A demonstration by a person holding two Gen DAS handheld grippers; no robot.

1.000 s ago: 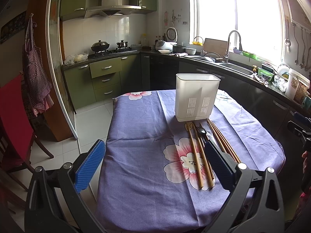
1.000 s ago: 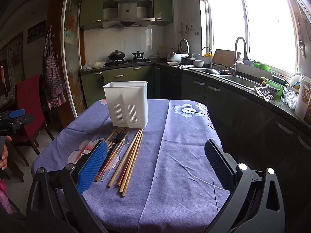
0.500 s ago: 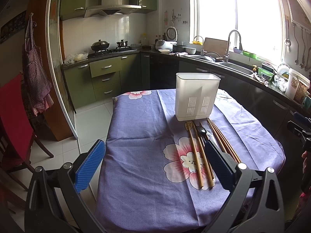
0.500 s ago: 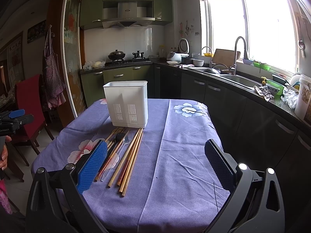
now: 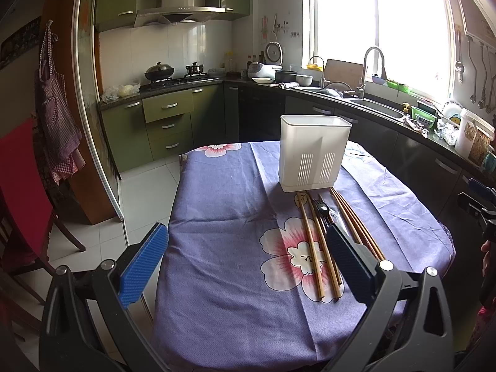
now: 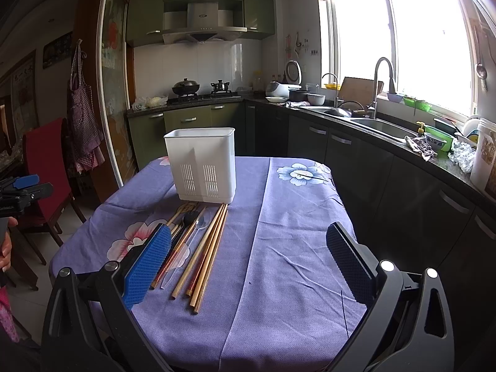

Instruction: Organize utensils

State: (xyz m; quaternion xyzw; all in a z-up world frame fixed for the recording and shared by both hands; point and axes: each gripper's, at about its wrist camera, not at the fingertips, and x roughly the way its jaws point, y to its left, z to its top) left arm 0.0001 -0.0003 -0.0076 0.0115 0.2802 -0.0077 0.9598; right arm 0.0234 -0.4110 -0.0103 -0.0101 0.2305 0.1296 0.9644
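Note:
A white slotted utensil holder (image 5: 313, 152) (image 6: 203, 162) stands upright on the purple flowered tablecloth (image 5: 223, 248) (image 6: 279, 248). In front of it lie several wooden chopsticks (image 5: 313, 248) (image 6: 204, 254), a black spoon (image 5: 322, 209) (image 6: 189, 218) and a clear plastic spoon (image 6: 198, 226). My left gripper (image 5: 246, 260) is open and empty above the near table edge, left of the utensils. My right gripper (image 6: 248, 260) is open and empty, right of the utensils, its left pad overlapping their near ends in view.
A red chair (image 5: 18, 192) (image 6: 46, 167) stands left of the table. A dark counter with a sink (image 5: 375, 108) (image 6: 381, 127), bowls and jars runs along the right under the window. The other gripper shows at each view's edge (image 5: 477, 204) (image 6: 21, 189).

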